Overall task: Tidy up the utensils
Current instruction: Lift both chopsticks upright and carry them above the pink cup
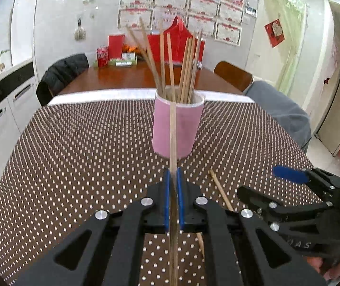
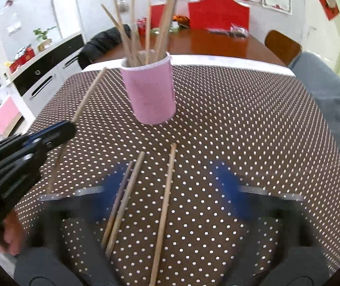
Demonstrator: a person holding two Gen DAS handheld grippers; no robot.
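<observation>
Left gripper (image 1: pixel 172 190) is clamped on one wooden chopstick (image 1: pixel 172 133), held above the desk (image 1: pixel 74 143) w/ its tip pointing toward the pink holder (image 1: pixel 177 128). Holder stands upright mid-desk on a brown polka-dot cloth, w/ approx. eight more chopsticks (image 1: pixel 184 66) standing inside. Right gripper (image 2: pixel 170 190) is blurred, jaws wide apart, nothing held; three loose chopsticks (image 2: pixel 165 202) lie flat on the cloth beneath it.

Cup (image 2: pixel 149 93) stands mid-surface (image 2: pixel 253 131) w/ a bunch of chopsticks (image 2: pixel 134 31) upright in it. Nearer than cup: three loose chopsticks (image 2: pixel 164 205) flat on surface, side by side. Left of cup: one chopstick (image 1: pixel 172 138) clamped in left tongs (image 1: pixel 173 200), above surface.
</observation>
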